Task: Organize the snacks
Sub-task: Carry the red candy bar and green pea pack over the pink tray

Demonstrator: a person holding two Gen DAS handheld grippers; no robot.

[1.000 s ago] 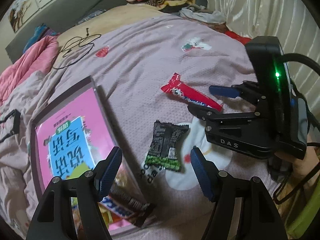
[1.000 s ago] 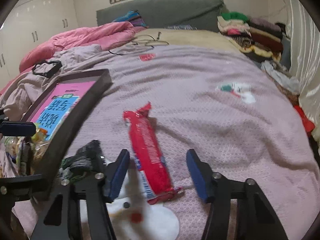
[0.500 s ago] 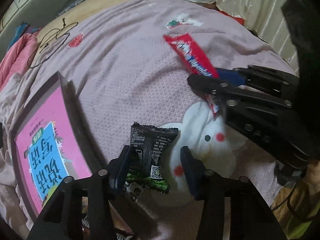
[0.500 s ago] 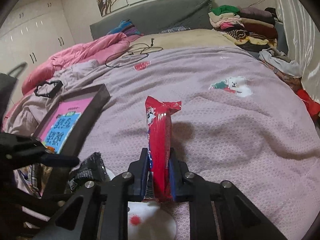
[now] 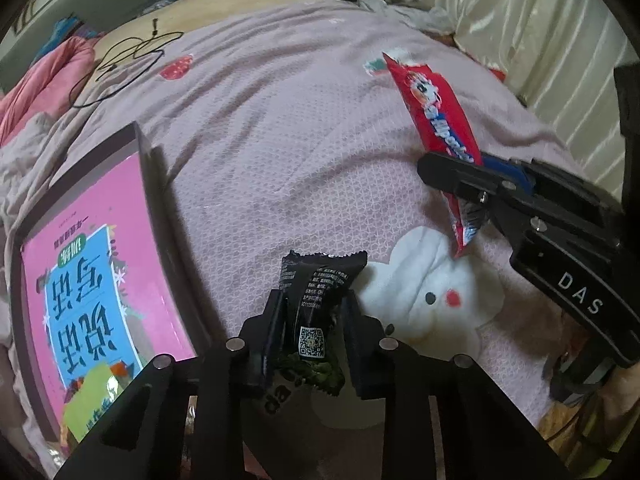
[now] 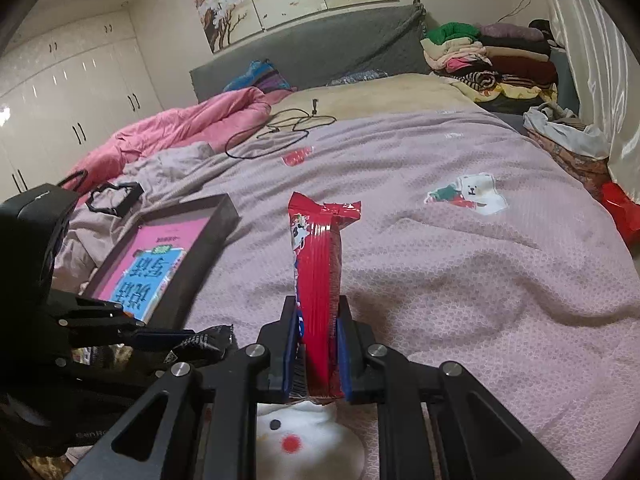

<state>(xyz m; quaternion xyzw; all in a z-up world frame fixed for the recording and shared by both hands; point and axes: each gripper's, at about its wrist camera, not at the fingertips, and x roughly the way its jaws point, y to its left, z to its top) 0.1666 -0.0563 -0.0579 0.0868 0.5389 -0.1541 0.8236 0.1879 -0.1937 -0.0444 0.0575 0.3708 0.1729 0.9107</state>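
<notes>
A black snack packet (image 5: 316, 280) with a green lower end lies on the lilac bedspread (image 5: 280, 120). My left gripper (image 5: 312, 320) is closing on it, its fingers pressing both sides of the packet. My right gripper (image 6: 318, 332) is shut on the lower end of a long red snack packet (image 6: 318, 256), which stands up off the bed. In the left wrist view the red packet (image 5: 436, 120) hangs in the right gripper (image 5: 476, 176) to the right of the black one. A dark box (image 5: 152, 184) with a pink and blue cover inside lies to the left.
Several other snacks (image 5: 92, 384) sit in the box's near corner. A black cable (image 6: 280, 128) and a pink quilt (image 6: 192, 124) lie farther up the bed. Folded clothes (image 6: 492, 56) are piled at the far right, with a curtain (image 5: 540, 40) along the right side.
My left gripper came down over the black packet and narrowed onto it. My right gripper shut on the red packet and lifted it off the bedspread, tipping it upright.
</notes>
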